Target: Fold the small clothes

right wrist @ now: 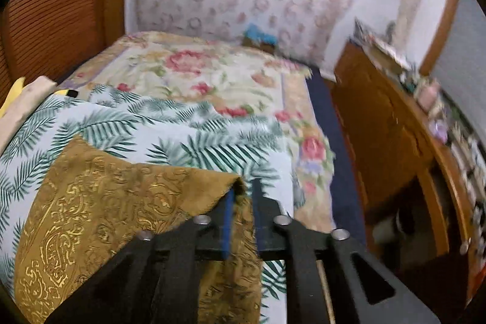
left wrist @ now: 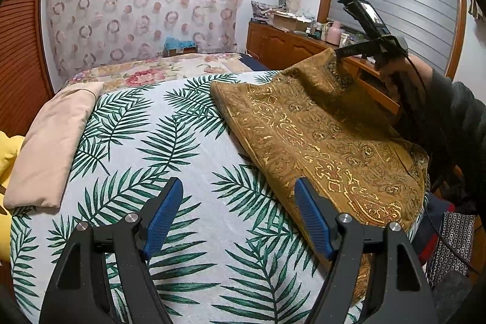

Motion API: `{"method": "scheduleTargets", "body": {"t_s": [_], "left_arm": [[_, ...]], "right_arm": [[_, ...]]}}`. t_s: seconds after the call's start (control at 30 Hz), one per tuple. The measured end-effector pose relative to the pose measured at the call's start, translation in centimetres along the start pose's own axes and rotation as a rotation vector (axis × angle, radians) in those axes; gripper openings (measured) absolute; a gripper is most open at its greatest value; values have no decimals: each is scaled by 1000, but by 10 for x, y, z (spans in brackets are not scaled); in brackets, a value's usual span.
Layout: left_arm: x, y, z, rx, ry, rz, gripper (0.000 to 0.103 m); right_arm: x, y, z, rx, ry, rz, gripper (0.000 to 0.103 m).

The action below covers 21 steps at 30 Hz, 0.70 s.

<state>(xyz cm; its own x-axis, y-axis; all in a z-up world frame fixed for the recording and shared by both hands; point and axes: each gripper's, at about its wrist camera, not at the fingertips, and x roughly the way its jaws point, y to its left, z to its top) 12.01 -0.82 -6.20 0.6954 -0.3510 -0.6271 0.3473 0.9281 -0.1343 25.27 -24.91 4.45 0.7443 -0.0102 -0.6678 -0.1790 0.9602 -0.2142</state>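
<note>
A brown cloth with gold ornament lies on the right part of the palm-leaf bedspread. Its far corner is lifted off the bed. My right gripper, held by a person's hand, is shut on that corner. In the right wrist view the same cloth hangs from the right gripper, with fabric pinched between the blue pads. My left gripper stands open low over the bedspread with nothing between its fingers. Its right finger is over the cloth's near edge.
A folded beige cloth lies at the bed's left edge, beside something yellow. A floral quilt covers the far end of the bed. A wooden cabinet with clutter on top runs along the right wall.
</note>
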Motion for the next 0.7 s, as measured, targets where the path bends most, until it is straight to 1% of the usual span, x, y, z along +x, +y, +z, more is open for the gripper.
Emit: {"method": "scheduleTargets", "body": {"t_s": [0.03, 0.1, 0.17, 0.2, 0.23, 0.3, 0.43, 0.5, 0.63, 0.7], "left_arm": [[0, -1, 0, 2, -1, -1, 77], [1, -2, 0, 4, -1, -5, 77], [2, -4, 1, 5, 1, -7, 77], [2, -4, 1, 6, 2, -9, 77], [3, -6, 1, 9, 4, -11, 77], [4, -8, 2, 13, 5, -13, 77], [3, -11, 3, 22, 4, -18, 77], [4, -12, 3, 22, 6, -19, 77], [7, -15, 3, 26, 11, -23, 77], [8, -19, 3, 32, 14, -30, 77]], "right_arm": [[0, -2, -1, 11, 13, 1, 19], [-5, -6, -3, 27, 2, 9, 21], [-10, -4, -7, 26, -1, -2, 23], [-15, -1, -8, 27, -7, -1, 25], [-18, -1, -10, 25, -9, -2, 30], [-19, -1, -16, 14, -6, -4, 35], [-27, -4, -32, -16, 18, 21, 35], [-31, -6, -36, -14, 21, 61, 35], [-47, -10, -47, 20, -6, 108, 35], [-49, -10, -50, 31, -8, 137, 35]]}}
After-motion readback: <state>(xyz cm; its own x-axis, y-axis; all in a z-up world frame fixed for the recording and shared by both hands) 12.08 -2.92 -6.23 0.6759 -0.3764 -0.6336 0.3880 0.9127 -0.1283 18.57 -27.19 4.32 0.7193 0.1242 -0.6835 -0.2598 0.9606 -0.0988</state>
